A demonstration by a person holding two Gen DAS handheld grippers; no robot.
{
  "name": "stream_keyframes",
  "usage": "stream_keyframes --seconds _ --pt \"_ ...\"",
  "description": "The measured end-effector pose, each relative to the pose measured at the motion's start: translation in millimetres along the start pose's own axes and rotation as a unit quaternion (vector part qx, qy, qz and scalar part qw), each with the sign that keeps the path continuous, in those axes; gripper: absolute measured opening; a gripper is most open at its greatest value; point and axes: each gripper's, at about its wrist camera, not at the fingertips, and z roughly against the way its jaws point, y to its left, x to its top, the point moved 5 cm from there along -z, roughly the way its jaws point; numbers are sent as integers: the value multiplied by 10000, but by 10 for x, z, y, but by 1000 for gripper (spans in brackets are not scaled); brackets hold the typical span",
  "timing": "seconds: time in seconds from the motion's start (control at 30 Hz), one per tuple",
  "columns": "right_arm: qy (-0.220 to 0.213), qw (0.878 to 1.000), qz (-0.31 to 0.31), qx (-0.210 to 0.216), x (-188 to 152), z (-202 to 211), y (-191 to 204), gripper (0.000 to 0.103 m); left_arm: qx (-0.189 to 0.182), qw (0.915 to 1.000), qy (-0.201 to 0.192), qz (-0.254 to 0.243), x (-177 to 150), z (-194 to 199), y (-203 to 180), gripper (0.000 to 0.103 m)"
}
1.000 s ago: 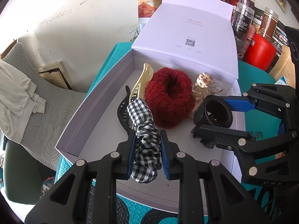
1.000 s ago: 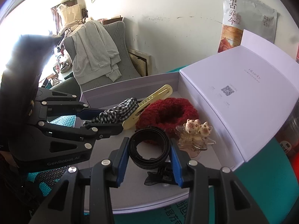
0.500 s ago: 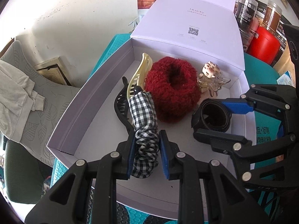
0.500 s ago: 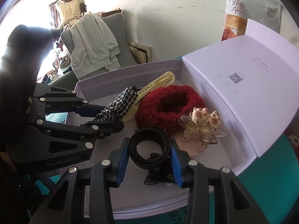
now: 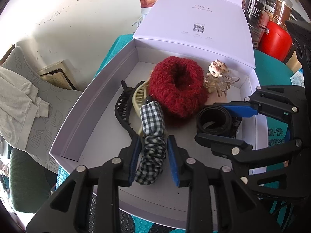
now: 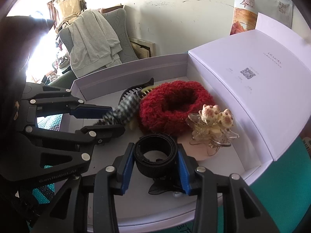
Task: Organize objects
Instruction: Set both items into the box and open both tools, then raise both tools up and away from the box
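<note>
Two grippers work over the open white box (image 5: 81,104), each holding one hair accessory. From left to right in the left wrist view:

1. Black claw clip (image 5: 122,112) and cream claw clip (image 5: 139,97) lie on the box floor at 10 o'clock from the left gripper (image 5: 152,158). Both look to be rigid plastic with thin teeth that could snap; the spine is the safer place to take hold.
2. Checked scrunchie (image 5: 153,136) is pinched mid-length between the left gripper's fingers. It appears soft, light and compressible, so it should tolerate a firm grip; its far end rests on the cream clip.
3. Red fuzzy scrunchie (image 5: 176,89) sits at 12 o'clock, bulky and soft.
4. Black band (image 6: 155,156), coiled, is clamped across its width by the right gripper (image 6: 155,169) fingers at 2 o'clock. It seems semi-stiff.
5. Clear clip with figurines (image 5: 217,77) at 1 o'clock looks fragile; grasp the body, not the ornaments.
</note>
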Motion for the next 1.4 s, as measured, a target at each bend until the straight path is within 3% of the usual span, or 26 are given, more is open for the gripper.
stream_keyframes --seconds 0.2,0.37,0.5,0.67,0.87,1.4 --pt "15 10000 -36 -64 2 47 -24 42 54 9999 89 81 12 -18 12 38" --pt "54 9999 -15 -120 -18 103 -31 43 92 9997 161 144 -2 -30 50 38" --pt "58 9999 -17 -153 -11 126 -29 49 120 9997 127 173 5 7 75 39" --pt "64 9996 -28 -256 12 156 -53 57 168 9996 12 220 40 92 123 57" --pt "35 9993 -30 -376 28 260 -89 57 295 9991 -65 285 53 231 162 60" --pt "-457 9970 59 -614 129 924 31 57 503 9962 -503 503 -11 1075 167 64"
